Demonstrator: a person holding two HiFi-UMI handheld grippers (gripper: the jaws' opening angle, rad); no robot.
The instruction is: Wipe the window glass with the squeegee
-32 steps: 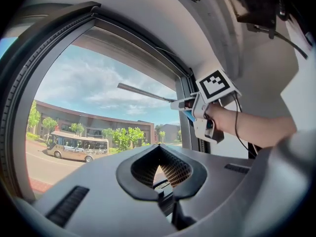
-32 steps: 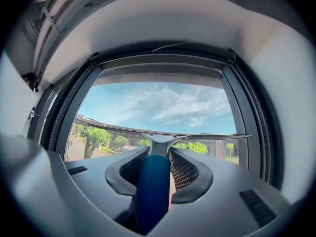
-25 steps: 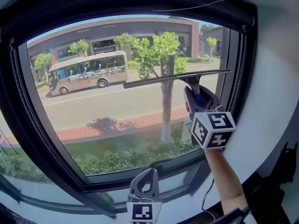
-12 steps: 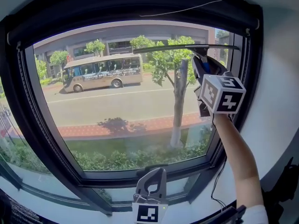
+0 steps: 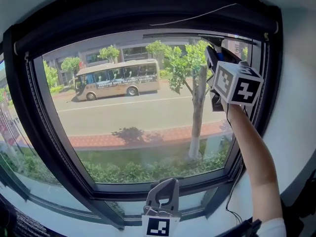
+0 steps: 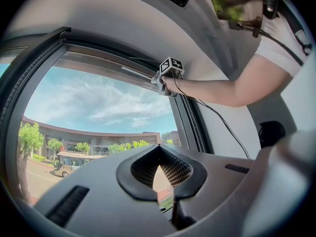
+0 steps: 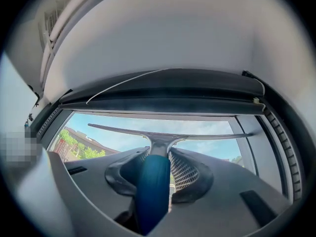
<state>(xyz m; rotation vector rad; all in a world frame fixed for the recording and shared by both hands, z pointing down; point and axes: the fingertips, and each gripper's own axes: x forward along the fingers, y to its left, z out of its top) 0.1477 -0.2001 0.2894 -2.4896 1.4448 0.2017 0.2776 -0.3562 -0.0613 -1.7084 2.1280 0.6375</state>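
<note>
The squeegee has a long thin blade (image 5: pixel 177 35) and a blue handle (image 7: pixel 153 191). The blade lies level against the window glass (image 5: pixel 128 117) at its very top right, just under the dark upper frame. My right gripper (image 5: pixel 215 58) is shut on the blue handle, arm stretched up; its marker cube (image 5: pixel 238 85) faces me. In the right gripper view the blade (image 7: pixel 168 134) spans the pane ahead of the jaws. My left gripper (image 5: pixel 165 185) hangs low by the sill, jaws closed together with nothing between them. The left gripper view shows the right gripper (image 6: pixel 160 79) high at the frame.
A thick black window frame (image 5: pixel 29 107) surrounds the pane, with a rolled blind housing (image 5: pixel 148 9) and a thin white cord (image 5: pixel 197 15) above. A white wall (image 5: pixel 291 132) runs along the right. Outside are a bus (image 5: pixel 118 80) and a tree (image 5: pixel 197 107).
The right gripper has carried the squeegee upward, from mid-height on the glass to the pane's top edge. The left gripper stays low by the sill.
</note>
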